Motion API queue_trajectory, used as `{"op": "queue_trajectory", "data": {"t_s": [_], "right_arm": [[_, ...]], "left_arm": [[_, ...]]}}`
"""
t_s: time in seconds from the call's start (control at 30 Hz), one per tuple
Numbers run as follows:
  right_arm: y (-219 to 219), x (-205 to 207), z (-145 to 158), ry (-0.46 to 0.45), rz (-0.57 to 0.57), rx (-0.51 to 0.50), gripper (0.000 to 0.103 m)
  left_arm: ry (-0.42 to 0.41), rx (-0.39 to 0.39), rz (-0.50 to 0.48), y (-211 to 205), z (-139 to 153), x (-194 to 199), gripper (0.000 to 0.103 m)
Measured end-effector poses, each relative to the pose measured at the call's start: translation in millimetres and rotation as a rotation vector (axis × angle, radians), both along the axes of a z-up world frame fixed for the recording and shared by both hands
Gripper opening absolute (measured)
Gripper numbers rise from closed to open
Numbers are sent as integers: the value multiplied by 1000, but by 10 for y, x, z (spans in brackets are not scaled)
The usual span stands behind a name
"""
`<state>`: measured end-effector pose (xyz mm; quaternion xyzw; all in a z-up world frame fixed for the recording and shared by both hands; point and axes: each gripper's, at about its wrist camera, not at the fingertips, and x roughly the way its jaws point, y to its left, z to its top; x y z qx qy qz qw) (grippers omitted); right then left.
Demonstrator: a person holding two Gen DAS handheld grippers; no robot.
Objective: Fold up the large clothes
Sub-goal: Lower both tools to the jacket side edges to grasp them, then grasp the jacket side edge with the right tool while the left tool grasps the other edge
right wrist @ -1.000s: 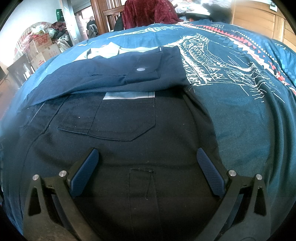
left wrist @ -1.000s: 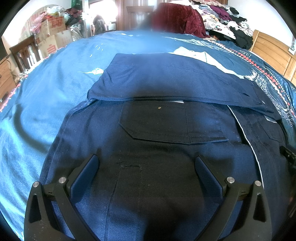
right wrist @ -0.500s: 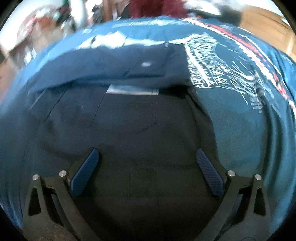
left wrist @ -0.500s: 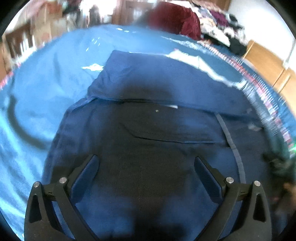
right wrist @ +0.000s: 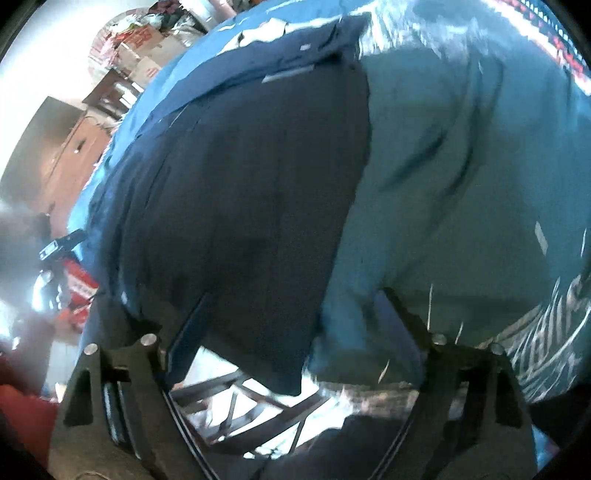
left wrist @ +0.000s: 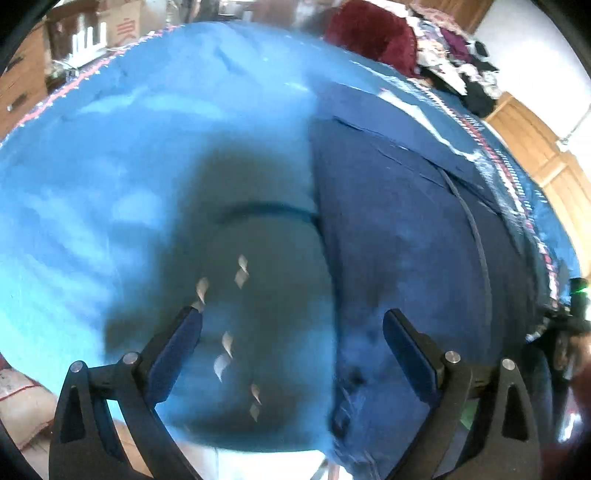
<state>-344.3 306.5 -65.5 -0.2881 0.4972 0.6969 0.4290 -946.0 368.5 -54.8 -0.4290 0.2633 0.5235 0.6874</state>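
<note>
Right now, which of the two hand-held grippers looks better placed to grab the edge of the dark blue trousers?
Probably the right hand-held gripper: its open fingers straddle the side edge of the dark blue trousers. The left hand-held gripper, also open, frames mostly bedspread. Both views are blurred.

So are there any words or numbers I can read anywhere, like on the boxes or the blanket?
Red marks on the cardboard box: too blurred to read.
White pattern on the blue bedspread: a drawing, not words that I can read.
Red box beside the bed: blurred, unreadable.
Navy trousers: no label readable.
</note>
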Motion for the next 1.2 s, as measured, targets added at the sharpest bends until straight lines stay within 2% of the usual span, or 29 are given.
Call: {"op": "queue_trajectory", "data": {"t_s": [0.03,0.1,0.27,0.37,0.43,0.5,0.63,0.8,0.83,0.9,0.93,1.03,1.13,1.2], "right_arm": [[2,-16,-36,17,11,-14,76],[20,-69,-128,40,31,-49,72],[60,-205,-218,20,27,-47,72],[29,-292,-230,57,66,-55,70],[-17,-347,-244,100,106,-77,64],[-33,-432,-240,100,133,-75,64],[22,-438,-307,132,111,-85,64],[14,-427,-312,148,106,-86,64],[7,-400,-309,152,104,-86,64],[-13,-354,-292,156,105,-86,64],[-25,-368,-278,157,108,-82,64],[-19,-371,-314,149,114,-84,64],[15,-361,-339,148,106,-79,64],[12,-369,-322,148,98,-77,64]], "left_arm": [[-21,7,-8,-36,10,26,99],[-31,10,-23,-48,4,58,99],[-28,-5,-48,3,-64,113,99],[-50,-10,-57,32,-66,59,99],[-62,-12,-68,46,-62,34,99],[-71,-17,-80,53,-48,5,93],[-113,-35,-85,73,-45,-112,80],[-113,-54,-151,29,-38,-13,79],[-106,-55,-176,13,-32,54,76],[-101,-59,-221,-10,-20,171,51],[-110,-70,-242,-14,-26,230,31],[-59,-77,-242,8,-77,314,26],[-126,-92,-211,69,-181,250,25],[-179,-93,-209,65,-221,221,35]]}}
